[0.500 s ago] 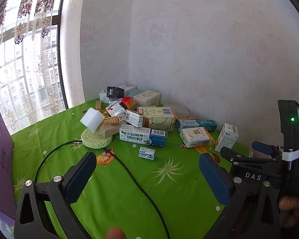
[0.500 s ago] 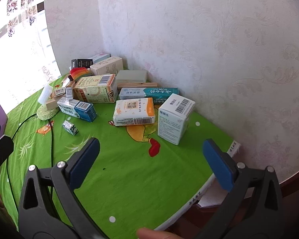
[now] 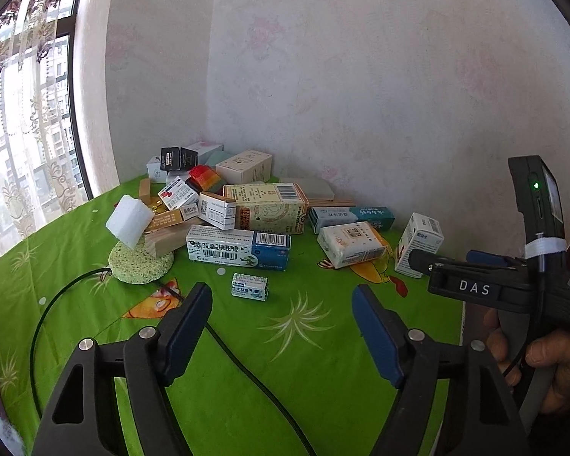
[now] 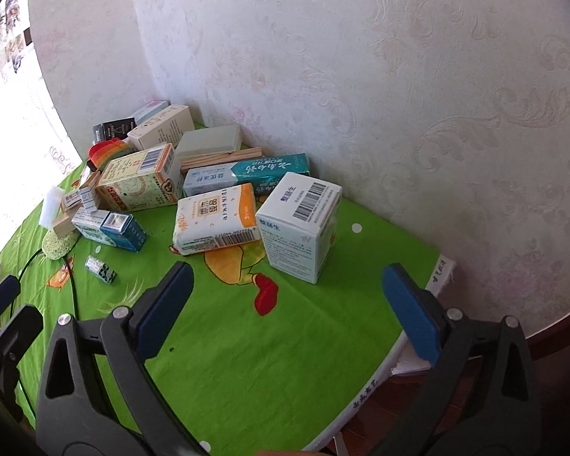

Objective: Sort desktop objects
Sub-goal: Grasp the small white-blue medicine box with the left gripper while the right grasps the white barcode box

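Note:
A heap of small cartons lies on the green tablecloth (image 3: 323, 361) in the wall corner. Nearest to my left gripper (image 3: 283, 296) is a tiny blue and white box (image 3: 249, 285), lying just beyond its fingertips; the gripper is open and holds nothing. Behind it lie a long blue and white box (image 3: 239, 247), a yellow-green carton (image 3: 266, 207) and a tissue pack (image 3: 351, 243). My right gripper (image 4: 287, 273) is open and empty, and a white barcode box (image 4: 300, 224) stands upright just ahead of it. That gripper also shows in the left wrist view (image 3: 450, 257), held by a hand.
A white foam block (image 3: 129, 224) leans over a round green sponge (image 3: 140, 262) and a wooden block. A black cable (image 3: 247, 364) snakes across the cloth under my left gripper. The table edge (image 4: 418, 326) drops off at the right. Wallpapered walls close the back; a window is left.
Both grippers have come closer to the heap. The left gripper's jaws have narrowed a little but stay open. No object has moved.

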